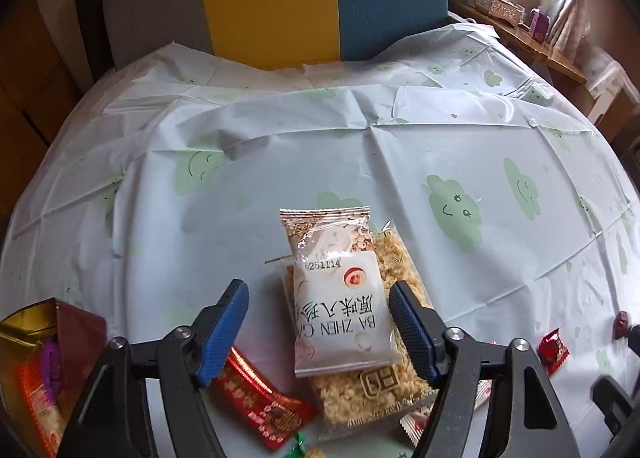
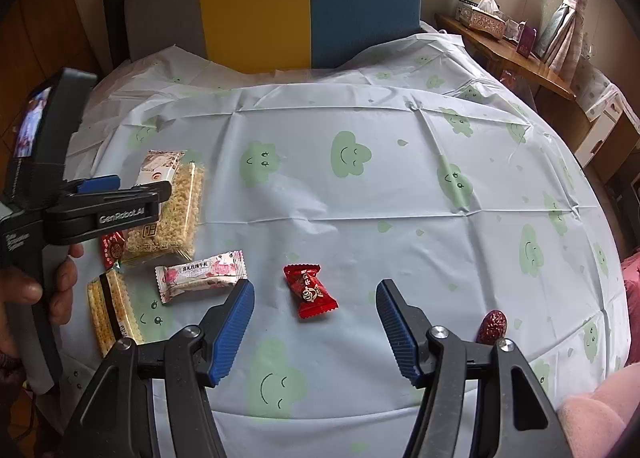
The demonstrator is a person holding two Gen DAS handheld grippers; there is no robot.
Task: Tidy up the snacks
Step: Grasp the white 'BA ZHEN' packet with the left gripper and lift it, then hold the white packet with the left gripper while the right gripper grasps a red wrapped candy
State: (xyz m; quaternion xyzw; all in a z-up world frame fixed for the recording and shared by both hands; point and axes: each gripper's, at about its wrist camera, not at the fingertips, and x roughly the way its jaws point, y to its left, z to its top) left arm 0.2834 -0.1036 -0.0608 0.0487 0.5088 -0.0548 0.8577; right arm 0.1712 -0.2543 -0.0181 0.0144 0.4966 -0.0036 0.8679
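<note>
My left gripper [image 1: 318, 328] is open above a white snack packet [image 1: 340, 298] that lies on top of a clear puffed-rice bar pack [image 1: 360, 382]. A red packet [image 1: 260, 406] lies beside them under the left finger. My right gripper [image 2: 314, 332] is open and empty, with a red wrapped candy [image 2: 310, 290] on the cloth just beyond its fingertips. The right wrist view also shows the left gripper [image 2: 120, 202] over the rice bar pack [image 2: 172, 214], a pink and white nougat packet [image 2: 200, 274], a cracker pack [image 2: 112, 310] and a red date [image 2: 493, 325].
A gold and red bag [image 1: 40, 362] holding snacks sits at the lower left. The table wears a pale blue cloth with green cloud faces [image 2: 360, 186]. A grey, yellow and blue chair back [image 2: 280, 2] stands behind it. A wooden shelf with a tissue box [image 2: 486, 18] is at the right.
</note>
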